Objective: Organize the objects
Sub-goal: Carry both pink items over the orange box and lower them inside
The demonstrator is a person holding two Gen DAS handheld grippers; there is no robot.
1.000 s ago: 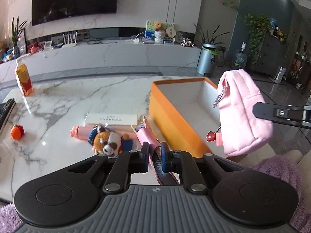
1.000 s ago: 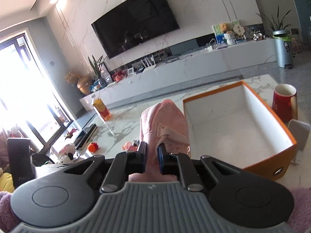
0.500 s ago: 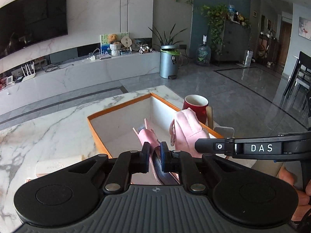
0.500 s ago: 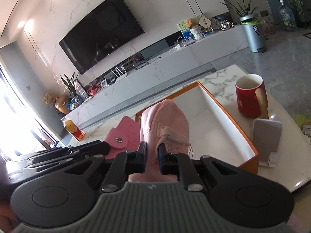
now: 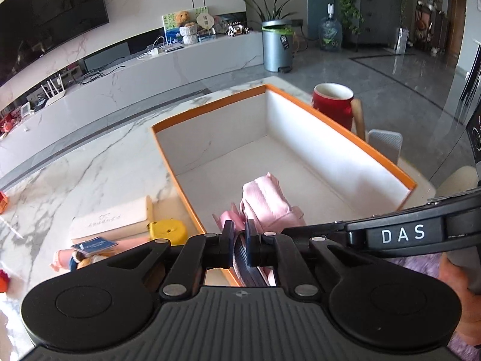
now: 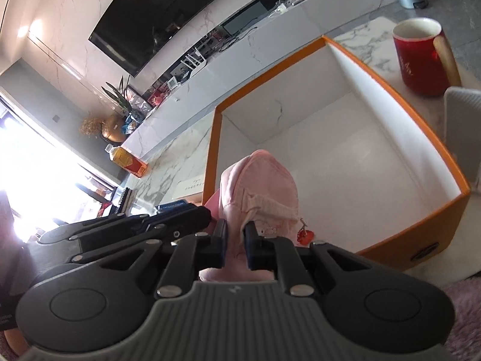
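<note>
An orange box (image 5: pixel 339 126) with a white inside stands on the marble table. My right gripper (image 6: pixel 235 240) is shut on a pink fabric pouch (image 6: pixel 258 186), which hangs low inside the box's near end; a red heart charm (image 6: pixel 305 236) dangles from it. My left gripper (image 5: pixel 239 240) is shut on a thin pink wallet (image 5: pixel 228 219), seen edge-on, just over the box's near left wall. The pouch (image 5: pixel 264 204) sits right beside the wallet. In the right wrist view, the left gripper (image 6: pixel 207 213) reaches in from the left, close against the pouch.
A red mug (image 5: pixel 332 102) and a grey stand (image 5: pixel 384 144) are beyond the box's right wall. Left of the box lie a white flat case (image 5: pixel 111 221), a yellow tape measure (image 5: pixel 166 231) and a plush bear (image 5: pixel 81 261). An orange drink bottle (image 6: pixel 129 162) stands far left.
Both grippers swung over to the orange box and came down. The pouch went from above the table into the box's near end, and the wallet followed to the box's left wall.
</note>
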